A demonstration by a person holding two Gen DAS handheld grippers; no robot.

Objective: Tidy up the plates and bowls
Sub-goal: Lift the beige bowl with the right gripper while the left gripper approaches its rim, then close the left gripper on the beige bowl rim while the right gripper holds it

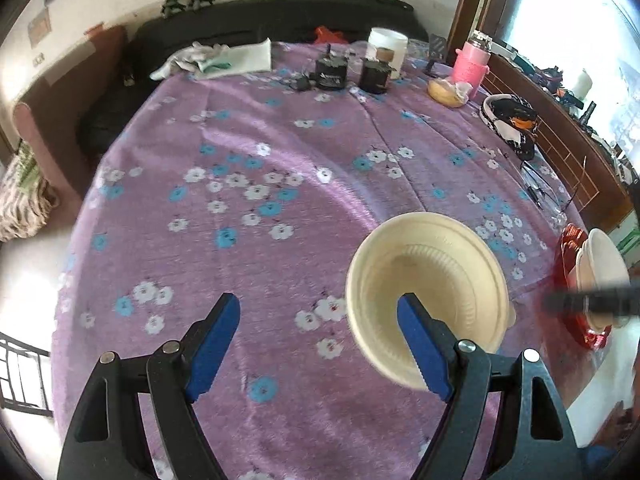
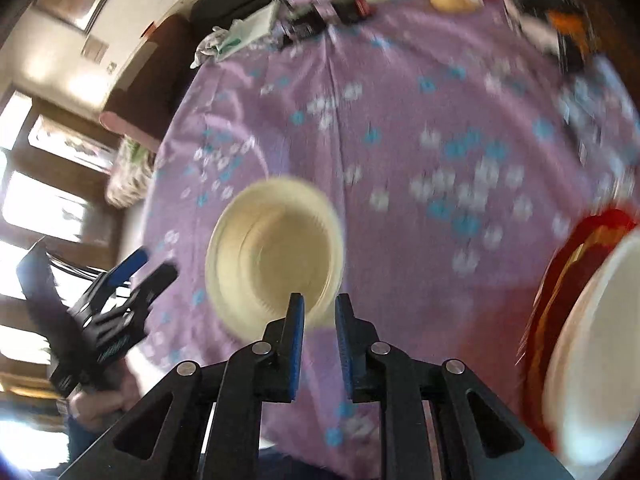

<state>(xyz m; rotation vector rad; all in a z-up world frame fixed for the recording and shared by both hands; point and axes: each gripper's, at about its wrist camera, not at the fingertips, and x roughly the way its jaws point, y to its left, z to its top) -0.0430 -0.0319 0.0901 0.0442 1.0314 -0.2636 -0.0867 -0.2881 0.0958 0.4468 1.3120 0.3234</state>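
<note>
Bowl (image 1: pixel 426 296) sits upright on the tabletop (image 1: pixel 248 152), ahead of both tools. Looks like thin pressed pulp: light, stiffish, crushable; take it by the rim.

Left tool (image 1: pixel 320 344) gapes wide, empty. Right tool (image 2: pixel 320 316) narrowly parted, nothing between.

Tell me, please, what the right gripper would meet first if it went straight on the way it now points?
Most likely the near rim of the cream bowl, which lies just beyond the right gripper; the picture is blurred, so depth is uncertain.
</note>
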